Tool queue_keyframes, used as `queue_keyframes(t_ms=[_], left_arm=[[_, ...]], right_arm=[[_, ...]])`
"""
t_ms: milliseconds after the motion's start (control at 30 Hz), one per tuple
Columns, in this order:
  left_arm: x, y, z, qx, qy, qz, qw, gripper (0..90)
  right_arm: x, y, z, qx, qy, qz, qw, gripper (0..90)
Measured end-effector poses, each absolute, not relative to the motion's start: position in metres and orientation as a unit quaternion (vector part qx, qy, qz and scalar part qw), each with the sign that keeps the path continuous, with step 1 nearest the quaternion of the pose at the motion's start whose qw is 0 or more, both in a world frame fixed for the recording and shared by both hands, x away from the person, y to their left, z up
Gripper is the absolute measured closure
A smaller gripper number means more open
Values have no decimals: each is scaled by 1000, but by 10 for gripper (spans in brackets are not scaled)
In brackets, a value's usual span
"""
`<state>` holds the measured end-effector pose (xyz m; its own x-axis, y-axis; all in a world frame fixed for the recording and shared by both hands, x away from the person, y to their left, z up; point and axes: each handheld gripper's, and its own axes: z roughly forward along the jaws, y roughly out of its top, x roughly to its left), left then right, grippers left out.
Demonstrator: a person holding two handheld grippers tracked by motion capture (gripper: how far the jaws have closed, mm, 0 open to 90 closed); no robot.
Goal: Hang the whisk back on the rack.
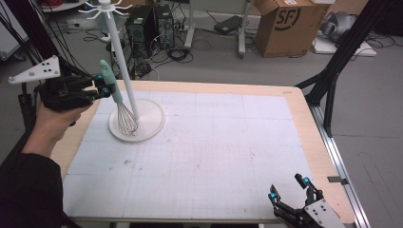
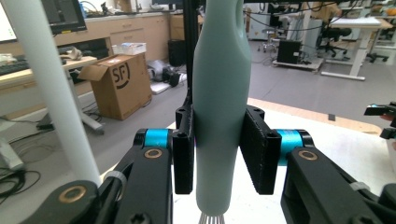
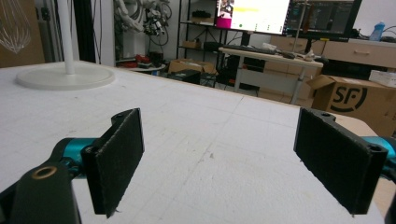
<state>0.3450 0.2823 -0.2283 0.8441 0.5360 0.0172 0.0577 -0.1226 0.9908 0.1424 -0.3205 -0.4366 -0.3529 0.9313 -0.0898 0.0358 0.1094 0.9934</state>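
left gripper (image 1: 105,86) clamped on whisk (image 1: 119,105) handle, far left, wires over stand base (image 1: 153,124) beside pole (image 1: 122,59) | right gripper (image 1: 291,189) jaws apart, idle near right | judged: whisk grasped, not hung on hooks (image 1: 105,6)

"SF" logo — on cardboard box (image 1: 285,26) — legible in all views.

A white hook stand with a round base (image 1: 142,124) sits at the tabletop's (image 1: 214,156) far left. A mint-handled wire whisk (image 1: 119,107) rests on that base, left of the pole. A brown cardboard box (image 1: 285,23) stands on the floor beyond.
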Motion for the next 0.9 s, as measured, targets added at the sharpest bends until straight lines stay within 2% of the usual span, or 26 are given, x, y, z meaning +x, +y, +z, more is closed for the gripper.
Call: queue_keyframes(t_ms=[567,900], left_arm=[[361,271,-181,717,216,207,630,673],[378,261,-168,720,219,208,625,673]], right_arm=[[148,-322,-439,395,617,543,410,155],[154,-324,-441,404,615,544,403,155]])
